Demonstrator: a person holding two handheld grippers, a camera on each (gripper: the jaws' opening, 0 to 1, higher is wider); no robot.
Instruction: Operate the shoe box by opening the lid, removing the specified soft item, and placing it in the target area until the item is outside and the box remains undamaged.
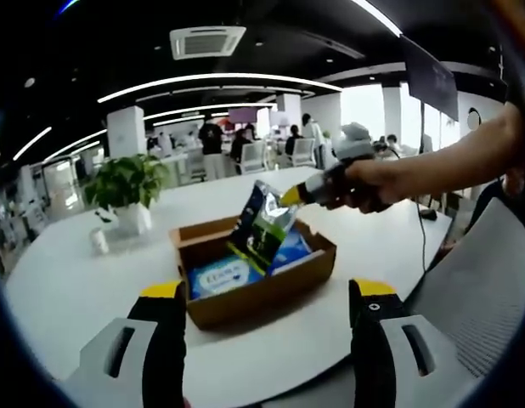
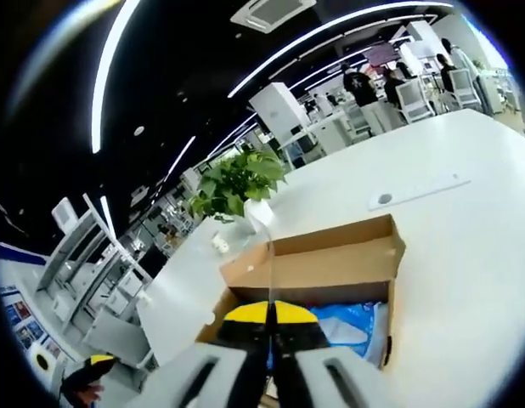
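Note:
An open brown cardboard shoe box (image 1: 245, 299) sits on the white table (image 1: 67, 280). A dark blue and green soft pouch (image 1: 261, 225) is lifted, tilted, above the box. My right gripper (image 1: 290, 196), held by a hand coming from the right, is shut on the pouch's top corner. In the right gripper view the pouch (image 2: 269, 263) shows edge-on as a thin line rising from the closed yellow-tipped right gripper (image 2: 272, 313), over the box (image 2: 330, 255) with its lid flap folded back. Blue packets (image 1: 222, 276) lie inside the box. My left gripper (image 1: 267, 293) stands open in front of the box, touching nothing.
A potted green plant (image 1: 127, 183) stands on the table behind the box, left of it. A black cable (image 1: 422, 225) lies at the table's right edge, beside a grey chair (image 1: 483, 289). Several people and desks fill the far office.

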